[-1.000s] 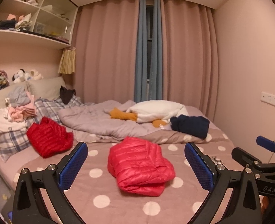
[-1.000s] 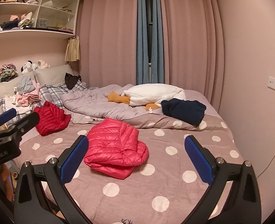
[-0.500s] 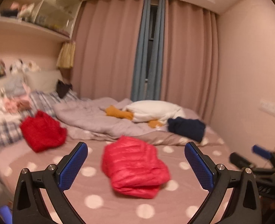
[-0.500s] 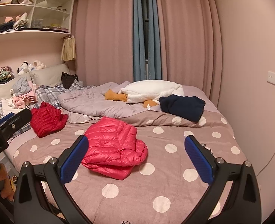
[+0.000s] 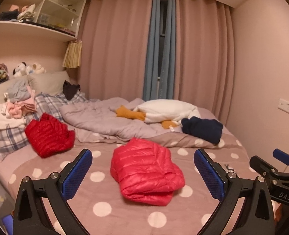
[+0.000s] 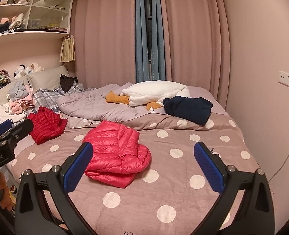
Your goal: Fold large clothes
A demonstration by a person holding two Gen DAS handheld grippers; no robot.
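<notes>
While a folded red down jacket (image 5: 146, 168) is lying on the polka-dot bed (image 5: 105, 207), the left gripper (image 5: 143, 173) and right gripper (image 6: 143, 166) are hovering wide, holding nothing.

Your left claw (image 5: 143, 173) is spread wide, its two blue-padded fingers (image 5: 76, 174) well apart with nothing between them. Your right claw (image 6: 143, 167) is spread just as wide, its blue pads (image 6: 208, 168) gripping nothing. You hold both at about the same height, side by side, pointing forward and tilted slightly down. Each shows in the other's camera: the right claw pokes in at the right edge of the left wrist view, and the left claw at the left edge of the right wrist view.
</notes>
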